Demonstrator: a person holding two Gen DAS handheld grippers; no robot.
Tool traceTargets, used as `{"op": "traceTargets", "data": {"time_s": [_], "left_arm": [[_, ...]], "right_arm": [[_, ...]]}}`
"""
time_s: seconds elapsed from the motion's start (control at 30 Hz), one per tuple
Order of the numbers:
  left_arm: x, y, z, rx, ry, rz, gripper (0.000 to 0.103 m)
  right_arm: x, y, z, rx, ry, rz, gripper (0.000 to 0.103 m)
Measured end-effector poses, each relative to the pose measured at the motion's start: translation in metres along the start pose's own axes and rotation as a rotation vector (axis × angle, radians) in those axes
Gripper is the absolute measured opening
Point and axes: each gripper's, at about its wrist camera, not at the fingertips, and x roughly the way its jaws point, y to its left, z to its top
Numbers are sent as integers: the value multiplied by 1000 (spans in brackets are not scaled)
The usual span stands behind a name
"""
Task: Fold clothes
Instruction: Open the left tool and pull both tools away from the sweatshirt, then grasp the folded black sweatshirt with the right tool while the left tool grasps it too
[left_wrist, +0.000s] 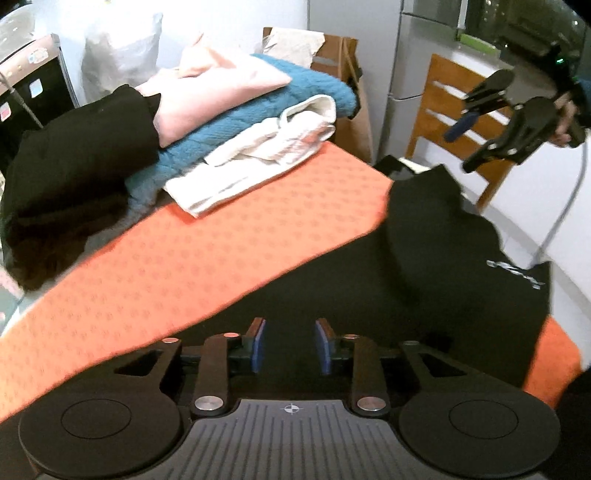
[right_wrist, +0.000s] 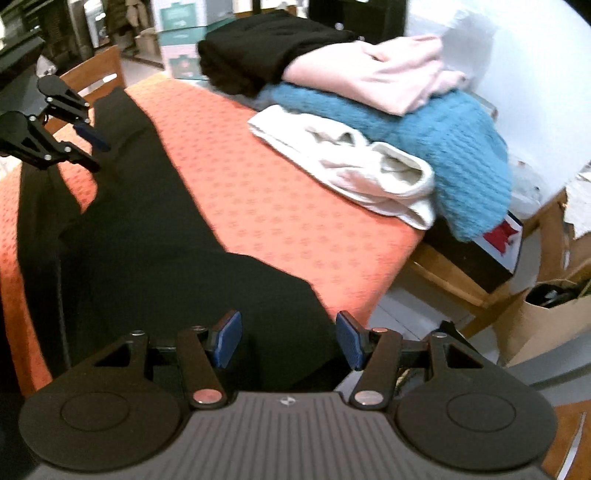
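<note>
A black garment (left_wrist: 424, 266) (right_wrist: 155, 236) lies spread on the orange tablecloth (left_wrist: 207, 258) (right_wrist: 280, 206). It has a small light logo (left_wrist: 517, 273) near its right edge. My left gripper (left_wrist: 289, 346) hovers open just above the garment's near part, nothing between its blue pads. My right gripper (right_wrist: 288, 339) is open too, over the garment's corner at the table edge. In the left wrist view the right gripper (left_wrist: 476, 133) hangs in the air at the upper right. In the right wrist view the left gripper (right_wrist: 86, 142) sits at the far left, above the garment.
A pile of clothes occupies the table's far end: a black piece (left_wrist: 74, 162) (right_wrist: 266, 48), a pink one (left_wrist: 214, 92) (right_wrist: 388, 74), a teal knit (left_wrist: 258, 118) (right_wrist: 443, 136) and a cream one (left_wrist: 266, 155) (right_wrist: 354, 166). A wooden chair (left_wrist: 454, 110) and cardboard boxes (right_wrist: 546, 317) stand beside the table.
</note>
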Motion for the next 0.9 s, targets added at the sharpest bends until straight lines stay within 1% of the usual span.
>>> {"op": "traceTargets", "data": {"time_s": [0.1,0.23,0.3,0.43,0.47,0.53,0.57,0.6,0.7,0.83,0.9], "left_arm": [[24,6,16,50,23,-13,38],[55,7,31,120,60,-47,39],[70,7,37,149,79,-78,41],[97,5,45,194,122,-140,40],[103,5,47,205,135,-158,40],[112,4,48,223,154,-184,39],[116,3,49,226,162,-197,36],[118,3,48,229,169,-209,34],[123,2,47,237,186,-241,30],[126,5,44,216,189,-260,28],[125,6,44,205,194,-265,28]], "right_arm": [[2,-15,0,32,2,-9,63],[7,-35,-5,134,0,6,63],[9,-44,-8,183,-3,20,63],[21,-61,-10,287,-8,107,63],[28,-65,-10,311,0,128,62],[40,-73,-11,340,20,155,59],[48,-77,-11,354,34,170,54],[56,-80,-12,368,47,184,53],[75,-87,-13,372,98,212,53],[96,-93,-18,382,158,245,52],[103,-91,-20,380,179,254,42]]}}
